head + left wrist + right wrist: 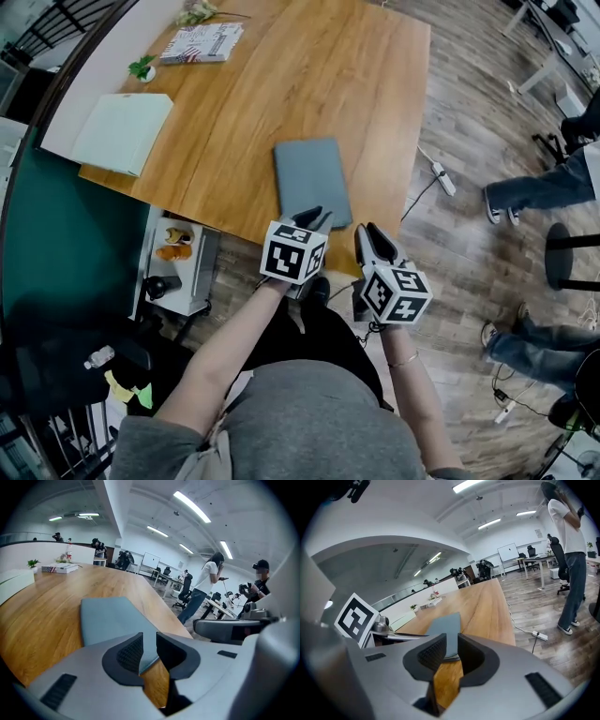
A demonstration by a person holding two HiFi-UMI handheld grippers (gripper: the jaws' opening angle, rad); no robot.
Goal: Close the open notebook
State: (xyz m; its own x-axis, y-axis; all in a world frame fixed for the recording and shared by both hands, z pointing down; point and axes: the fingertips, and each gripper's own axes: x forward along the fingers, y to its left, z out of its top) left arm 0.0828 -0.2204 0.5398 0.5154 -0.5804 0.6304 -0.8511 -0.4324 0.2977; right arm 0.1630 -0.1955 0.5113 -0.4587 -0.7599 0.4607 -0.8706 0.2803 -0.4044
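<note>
A grey-blue notebook (312,180) lies shut and flat on the wooden table (375,94), close to its near edge. My left gripper (314,219) hovers just off the notebook's near end, its jaws parted by a narrow gap with nothing in it. In the left gripper view the notebook (112,620) stretches away beyond the left gripper (149,643). My right gripper (370,234) hangs beside the left one, at the table's near corner, also open and empty. In the right gripper view the notebook (447,631) shows past the right gripper (452,645).
A white pad (122,131), a small plant (142,67) and a patterned book (202,42) sit at the table's far left. A low shelf cart (178,267) stands below the table's left edge. A power strip (442,178) lies on the floor; people's legs (539,187) are at the right.
</note>
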